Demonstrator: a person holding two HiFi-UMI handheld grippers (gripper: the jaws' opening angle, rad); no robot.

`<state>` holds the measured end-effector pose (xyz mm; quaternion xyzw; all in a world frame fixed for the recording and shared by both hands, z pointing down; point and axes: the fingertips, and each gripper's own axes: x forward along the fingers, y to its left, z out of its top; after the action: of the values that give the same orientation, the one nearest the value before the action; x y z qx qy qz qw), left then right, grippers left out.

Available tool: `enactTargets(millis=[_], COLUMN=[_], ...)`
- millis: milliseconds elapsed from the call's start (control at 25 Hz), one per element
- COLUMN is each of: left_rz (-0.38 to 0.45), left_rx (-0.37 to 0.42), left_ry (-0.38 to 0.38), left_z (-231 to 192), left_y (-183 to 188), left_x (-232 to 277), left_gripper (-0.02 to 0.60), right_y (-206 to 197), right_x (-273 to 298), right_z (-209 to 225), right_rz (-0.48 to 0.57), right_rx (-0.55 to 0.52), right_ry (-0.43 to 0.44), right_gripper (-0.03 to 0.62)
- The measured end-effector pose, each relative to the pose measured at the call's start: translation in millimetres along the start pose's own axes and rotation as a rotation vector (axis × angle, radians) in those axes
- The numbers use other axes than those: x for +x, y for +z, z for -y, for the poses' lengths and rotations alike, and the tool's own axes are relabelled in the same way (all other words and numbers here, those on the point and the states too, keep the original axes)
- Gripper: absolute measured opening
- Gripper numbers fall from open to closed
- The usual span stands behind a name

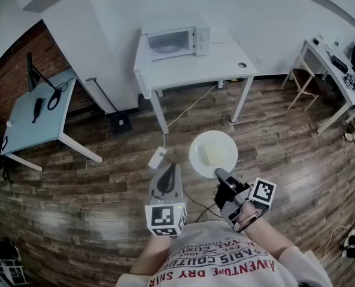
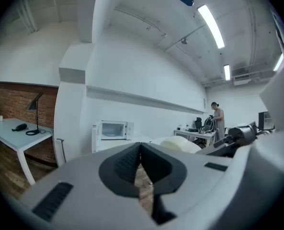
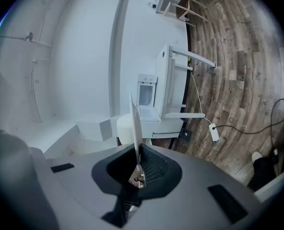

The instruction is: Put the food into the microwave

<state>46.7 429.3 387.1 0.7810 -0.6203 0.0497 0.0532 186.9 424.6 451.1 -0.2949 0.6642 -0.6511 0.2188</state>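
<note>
**Plate held at near side; microwave far**

The right gripper (image 1: 220, 174) is clamped on the near rim of a white plate (image 1: 196, 158). The plate is carried level above the wooden floor (image 1: 93, 184) and bears a pale block of food (image 1: 213, 153). The left gripper (image 1: 170, 167), just left of the plate, has its jaws pressed together with nothing between them. The microwave (image 1: 172, 41) stands well apart on the far white table (image 1: 222, 58).

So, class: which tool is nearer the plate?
Right. The right tool grips the plate by its near rim; the left tool hangs apart, to the plate's left, shut on nothing.
</note>
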Motion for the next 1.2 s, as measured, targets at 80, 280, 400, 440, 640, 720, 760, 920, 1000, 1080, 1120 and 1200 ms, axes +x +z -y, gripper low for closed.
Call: enactTargets(millis=[80, 280, 400, 440, 640, 720, 760, 920, 1000, 1080, 1120, 1200], left_rz=[0.001, 0.0, -0.002, -0.003, -0.01, -0.011, -0.012, -0.016, -0.021, -0.032, -0.038, -0.049], left_rx=[-0.002, 0.005, 0.004, 0.001, -0.012, -0.009, -0.006, 0.005, 0.008, 0.013, 0.02, 0.039], left_ry=[-0.005, -0.01, -0.014, -0.015, -0.045, -0.063, -0.072, -0.113, -0.13, -0.146, -0.153, -0.161], left_z=[1, -2, -7, -10, -27, -40, -47, -82, -101, -117, -125, -141], left_y=[-1, -2, -3, -4, -7, -6, -6, -5, -6, -8, -8, -8], left_x=[3, 11, 17, 19, 30, 35, 38, 47, 49, 49, 50, 56], left_gripper=[0.006, 0.006, 0.006, 0.006, 0.006, 0.006, 0.006, 0.006, 0.006, 0.006, 0.006, 0.006], right_y=[1, 6, 8, 9, 6, 4, 2, -14, -26, -36, -41, -48], right_x=[2, 7, 13, 15, 33, 46, 53, 86, 103, 117, 124, 138], right_z=[1, 3, 4, 5, 3, 1, 1, -1, -1, -2, -3, -4], right_rz=[-0.001, 0.001, 0.001, 0.0, 0.022, 0.037, 0.045, 0.073, 0.083, 0.096, 0.104, 0.11], right_rx=[0.001, 0.009, -0.005, -0.013, -0.008, -0.008, -0.01, -0.006, 0.006, 0.014, 0.018, 0.03], right_ry=[-0.001, -0.007, -0.026, -0.034, -0.043, -0.047, -0.051, -0.054, -0.051, -0.05, -0.053, -0.055], right_gripper=[0.025, 0.025, 0.025, 0.025, 0.023, 0.023, 0.023, 0.023, 0.023, 0.023, 0.025, 0.025])
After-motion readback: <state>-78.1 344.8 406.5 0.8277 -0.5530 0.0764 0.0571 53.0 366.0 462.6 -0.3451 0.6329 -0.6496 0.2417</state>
